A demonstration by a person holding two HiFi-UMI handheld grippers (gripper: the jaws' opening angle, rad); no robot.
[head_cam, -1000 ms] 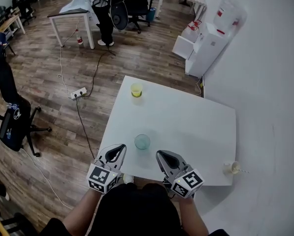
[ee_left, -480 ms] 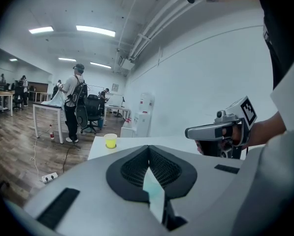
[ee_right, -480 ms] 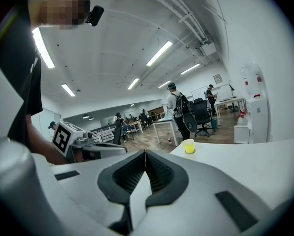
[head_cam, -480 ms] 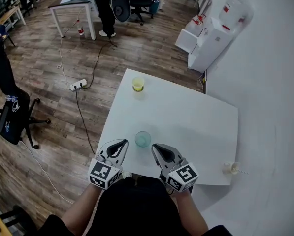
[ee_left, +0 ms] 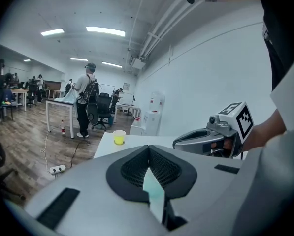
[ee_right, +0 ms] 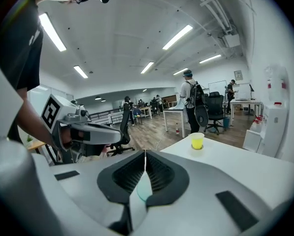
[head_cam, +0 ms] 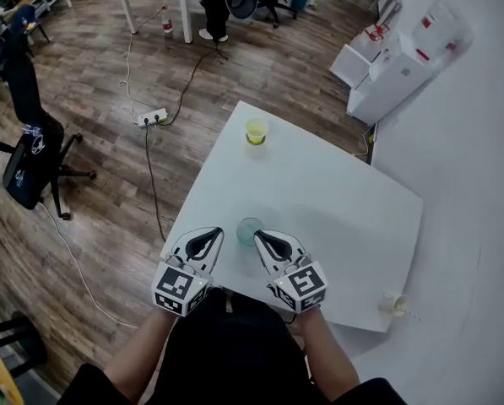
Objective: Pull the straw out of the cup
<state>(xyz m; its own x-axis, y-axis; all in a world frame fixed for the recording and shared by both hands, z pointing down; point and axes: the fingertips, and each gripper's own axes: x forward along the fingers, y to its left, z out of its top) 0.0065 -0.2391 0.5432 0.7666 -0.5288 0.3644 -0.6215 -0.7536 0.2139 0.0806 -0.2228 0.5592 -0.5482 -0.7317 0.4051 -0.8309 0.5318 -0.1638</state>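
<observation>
In the head view a small pale cup [head_cam: 393, 304] with a thin straw [head_cam: 410, 315] sits at the near right corner of the white table [head_cam: 336, 209], far right of both grippers. My left gripper [head_cam: 214, 233] and right gripper [head_cam: 259, 235] hover side by side over the table's near edge. Both are shut with nothing held. A clear teal cup [head_cam: 250, 230] stands just between and beyond their tips, and shows through the jaw gaps in both gripper views as the teal cup [ee_left: 154, 191] [ee_right: 144, 191]. The cup with the straw is hidden in both gripper views.
A yellow cup [head_cam: 256, 131] [ee_left: 119, 137] [ee_right: 197, 140] stands at the table's far left corner. Left of the table are a power strip [head_cam: 154, 116] with cables and an office chair [head_cam: 30, 159]. A water dispenser [head_cam: 399, 67] stands by the wall. A person [ee_left: 85, 100] stands at a far desk.
Both grippers have moved forward and closer together, so they now flank the teal cup. The head view has shifted, so the table sits lower right.
</observation>
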